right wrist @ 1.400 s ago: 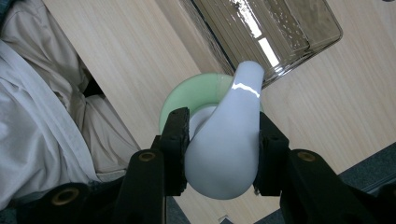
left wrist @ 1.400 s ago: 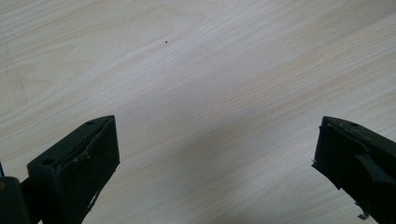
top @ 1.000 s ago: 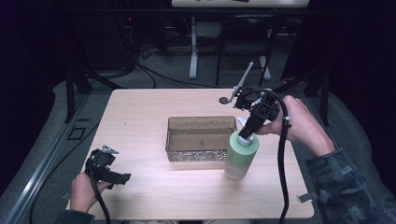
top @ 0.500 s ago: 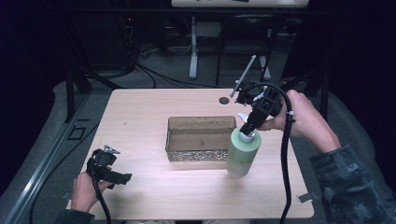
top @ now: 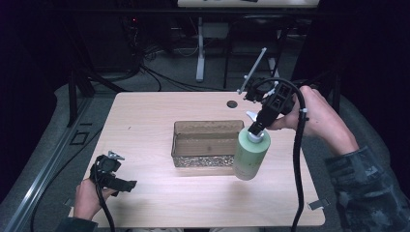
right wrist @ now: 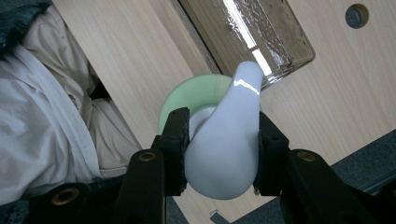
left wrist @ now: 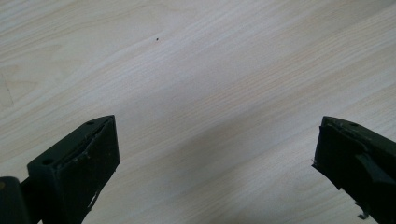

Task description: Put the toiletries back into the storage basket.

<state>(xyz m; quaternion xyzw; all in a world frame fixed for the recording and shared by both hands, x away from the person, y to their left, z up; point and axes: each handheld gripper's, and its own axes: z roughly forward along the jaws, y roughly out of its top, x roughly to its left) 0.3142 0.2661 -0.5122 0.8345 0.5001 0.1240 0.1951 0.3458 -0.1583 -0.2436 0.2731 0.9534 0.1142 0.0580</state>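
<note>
A pale green pump bottle [top: 251, 154] with a white pump head [right wrist: 229, 140] hangs above the table, right of the clear box. My right gripper [top: 257, 124] is shut on the pump head; in the right gripper view its black pads [right wrist: 176, 149] press both sides of the white head, and the green body [right wrist: 187, 93] hangs below. The bottle tilts a little, its base near the box's front right corner. My left gripper [top: 126, 185] rests low at the table's front left, jaws wide apart over bare wood [left wrist: 210, 116], nothing between them.
A clear rectangular box [top: 208, 143] stands mid-table, glittering along its front wall. A round cable hole [top: 231, 103] lies at the table's back right. A small clip [top: 315, 205] sits near the front right edge. Beyond the table are stands, cables and a dark floor.
The right gripper has lifted the bottle off the table, rising a little with it. The left gripper has stayed where it was.
</note>
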